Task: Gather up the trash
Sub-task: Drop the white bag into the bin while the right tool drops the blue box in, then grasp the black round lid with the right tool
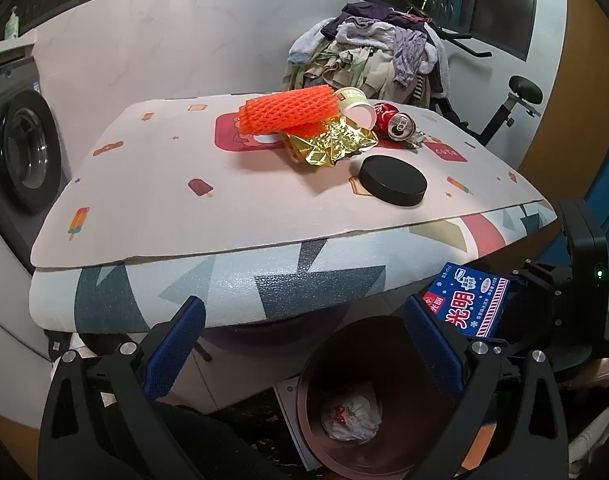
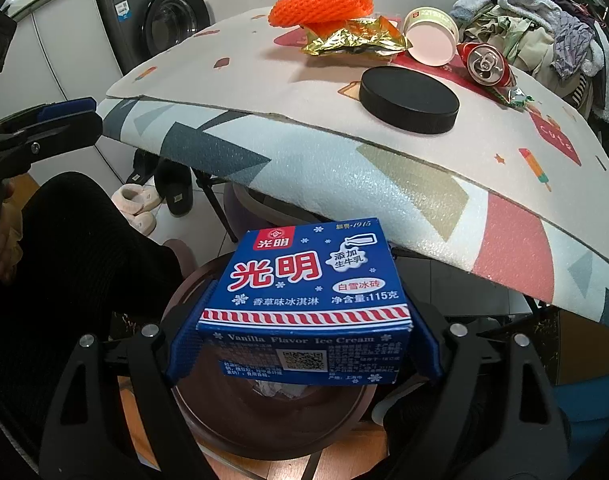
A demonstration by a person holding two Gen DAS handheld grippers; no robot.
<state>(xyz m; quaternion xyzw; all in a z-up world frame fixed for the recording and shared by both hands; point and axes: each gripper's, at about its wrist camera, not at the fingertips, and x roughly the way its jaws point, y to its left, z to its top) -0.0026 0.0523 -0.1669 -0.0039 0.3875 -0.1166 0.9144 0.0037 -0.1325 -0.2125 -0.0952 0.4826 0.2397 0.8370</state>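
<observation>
Below the counter [image 2: 384,184] edge, we see the brown bin [image 1: 316,412] holding crumpled white paper [image 1: 350,418]. Above the bin our right tool [image 2: 304,344] clamps the blue ice cream box [image 2: 308,300]; our left tool [image 1: 304,344] gapes wide beside the bin, holding nothing.

Dim indoor light, sharp focus, fisheye-bent edges.
</observation>
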